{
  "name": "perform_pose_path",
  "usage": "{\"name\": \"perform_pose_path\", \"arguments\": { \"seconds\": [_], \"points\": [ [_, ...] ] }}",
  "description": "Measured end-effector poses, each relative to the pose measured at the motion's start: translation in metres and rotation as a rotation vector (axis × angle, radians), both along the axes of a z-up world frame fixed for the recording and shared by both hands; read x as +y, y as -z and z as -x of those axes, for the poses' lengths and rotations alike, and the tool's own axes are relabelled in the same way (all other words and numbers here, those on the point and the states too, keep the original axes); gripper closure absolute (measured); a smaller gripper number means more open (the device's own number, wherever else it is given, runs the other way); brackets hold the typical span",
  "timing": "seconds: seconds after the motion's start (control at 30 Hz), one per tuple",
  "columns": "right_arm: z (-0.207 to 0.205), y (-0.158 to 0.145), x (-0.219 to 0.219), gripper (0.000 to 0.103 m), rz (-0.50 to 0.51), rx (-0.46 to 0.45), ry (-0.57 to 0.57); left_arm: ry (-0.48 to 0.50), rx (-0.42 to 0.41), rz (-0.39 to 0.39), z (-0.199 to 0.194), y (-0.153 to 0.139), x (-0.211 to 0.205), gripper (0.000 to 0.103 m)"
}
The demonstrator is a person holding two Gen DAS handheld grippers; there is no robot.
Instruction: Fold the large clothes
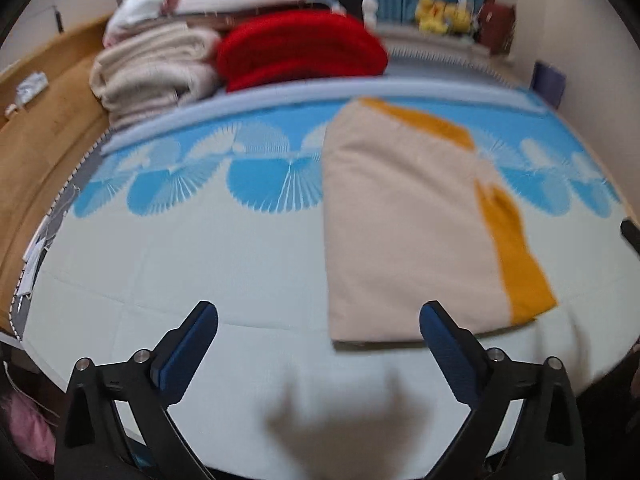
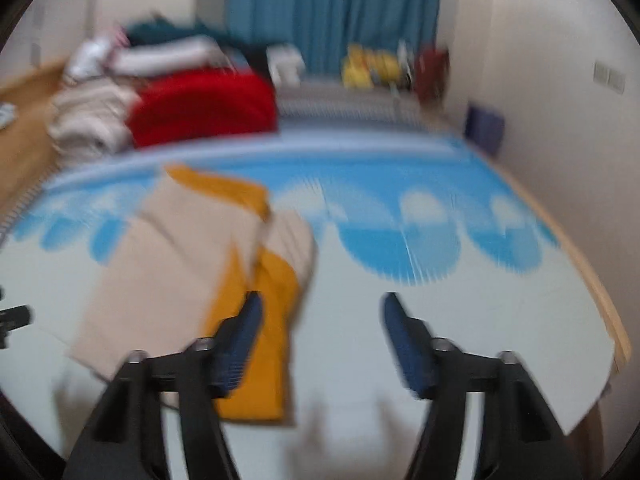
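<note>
the left gripper (image 1: 319, 330) hangs above the bed (image 1: 200, 264) with its fingers (image 1: 188, 354) spread wide and nothing between them. the folded garment (image 1: 404, 232) — cream cloth with mustard yellow parts — lies flat on the sheet just ahead of the right finger of this gripper, and its near edge passes behind that fingertip in the left wrist view; whether they touch, i cannot tell.

the right gripper (image 2: 322, 316) is also open, its fingers (image 2: 240, 344) well apart and empty. in the blurred right wrist view the same garment lies ahead and to the left of these fingers, and its yellow strip runs down behind the left finger.

far beyond the fingers, at the back left of the bed, there is a pile of folded laundry: a red blanket (image 1: 300, 48) beside a beige folded blanket (image 1: 152, 68), with more pale cloth on top. behind them hangs a blue curtain (image 2: 332, 12). some yellow things (image 1: 440, 12) stand at the far end — too blurred to name.
</note>
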State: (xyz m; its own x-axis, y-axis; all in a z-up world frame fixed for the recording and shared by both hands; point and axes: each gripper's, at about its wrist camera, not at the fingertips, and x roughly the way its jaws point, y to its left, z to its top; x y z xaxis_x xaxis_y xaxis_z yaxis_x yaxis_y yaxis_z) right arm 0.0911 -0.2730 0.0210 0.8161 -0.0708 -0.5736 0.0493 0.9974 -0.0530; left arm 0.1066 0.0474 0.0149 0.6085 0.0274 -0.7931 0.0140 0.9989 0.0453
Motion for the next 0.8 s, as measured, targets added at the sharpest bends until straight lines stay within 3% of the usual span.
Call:
{"name": "perform_pose_path", "arguments": {
  "seconds": [0.07,0.27,0.33,0.47,0.67,0.8],
  "points": [
    [0.032,-0.012,0.010,0.006,-0.015,-0.049,-0.042,0.002,-0.038,0.029,0.024,-0.008,-0.007,0.001],
    [0.088,-0.017,0.044,0.006,-0.052,-0.020,-0.035,0.032,-0.063,0.066,0.081,0.011,-0.031,0.001],
    [0.101,-0.011,0.053,0.006,-0.058,0.009,-0.011,0.044,-0.007,0.066,0.082,0.020,-0.039,0.001],
    [0.104,0.009,0.070,0.006,-0.039,0.075,-0.070,0.060,-0.081,0.035,0.077,0.015,-0.051,0.001],
    [0.097,0.019,0.081,0.006,0.002,0.071,-0.111,0.036,-0.031,0.099,0.066,0.027,-0.051,0.001],
    [0.096,0.022,0.085,0.006,0.000,0.081,-0.123,0.017,-0.029,0.096,0.065,0.029,-0.051,0.001]
  ]
}}
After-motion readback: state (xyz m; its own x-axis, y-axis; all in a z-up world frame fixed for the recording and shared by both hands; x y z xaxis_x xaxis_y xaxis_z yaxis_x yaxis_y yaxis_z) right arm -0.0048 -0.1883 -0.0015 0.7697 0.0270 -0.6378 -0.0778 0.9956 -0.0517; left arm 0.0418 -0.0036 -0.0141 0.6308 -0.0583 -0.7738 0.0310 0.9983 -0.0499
